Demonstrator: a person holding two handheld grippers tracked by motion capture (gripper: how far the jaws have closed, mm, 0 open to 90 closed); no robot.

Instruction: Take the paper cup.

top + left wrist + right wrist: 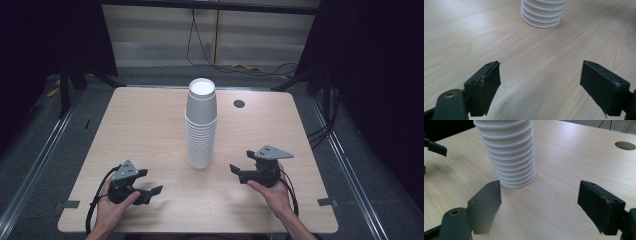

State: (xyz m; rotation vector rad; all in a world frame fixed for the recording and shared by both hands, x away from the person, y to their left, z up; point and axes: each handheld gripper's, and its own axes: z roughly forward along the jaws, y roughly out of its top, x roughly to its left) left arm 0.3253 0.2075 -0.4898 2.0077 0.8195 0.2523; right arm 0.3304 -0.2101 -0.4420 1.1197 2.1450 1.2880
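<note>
Tall stack of white paper cups (201, 125) upright mid-table, rims up. Left gripper (148, 182) near-left, right gripper (242, 164) near-right, both spread wide, grasping nothing, well apart from stack. Aimed inward at it from both sides, probably staged for pulling cups off. Cable hole (239, 104) far right.

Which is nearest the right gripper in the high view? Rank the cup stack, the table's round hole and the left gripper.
1. Cup stack, just to its left, mid-table.
2. Round hole, beyond it toward the far edge.
3. Left gripper, across the table's near side.
</note>
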